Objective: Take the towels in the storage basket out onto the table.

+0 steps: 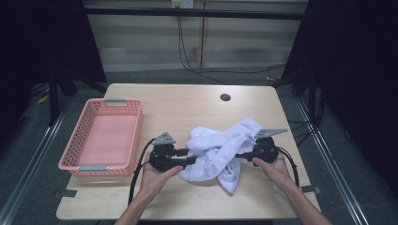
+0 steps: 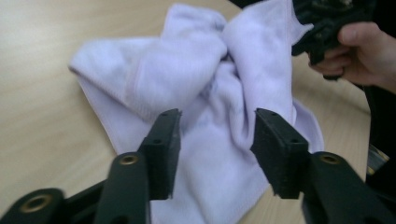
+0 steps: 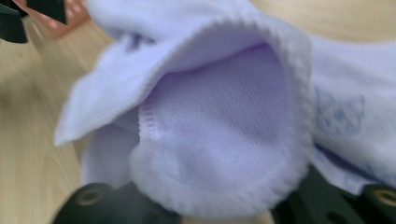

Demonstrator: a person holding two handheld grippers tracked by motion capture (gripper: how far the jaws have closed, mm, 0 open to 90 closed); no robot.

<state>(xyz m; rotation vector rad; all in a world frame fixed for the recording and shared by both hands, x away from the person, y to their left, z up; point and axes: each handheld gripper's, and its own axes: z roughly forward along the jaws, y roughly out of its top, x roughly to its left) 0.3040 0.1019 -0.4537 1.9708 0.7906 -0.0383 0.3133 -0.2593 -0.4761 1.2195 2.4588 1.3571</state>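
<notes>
Basket [image 1: 104,140] sits beside white cloth [image 1: 220,150]; left tongs [image 2: 215,140] spread, right tongs [image 1: 241,156] pinching cloth.

Bare table [image 1: 187,105] lay open ahead of the white towel [image 1: 218,150], from the pink basket [image 1: 105,136] across to the right edge; only a small dark hole [image 1: 225,97] marked it. I noted the basket standing well left of the left gripper [image 1: 187,157], closing off that side. The towel heap sat between both grippers, blocking any straight pass. The right gripper [image 1: 241,154] had cloth draped over its jaws. The near edge held free wood.
</notes>
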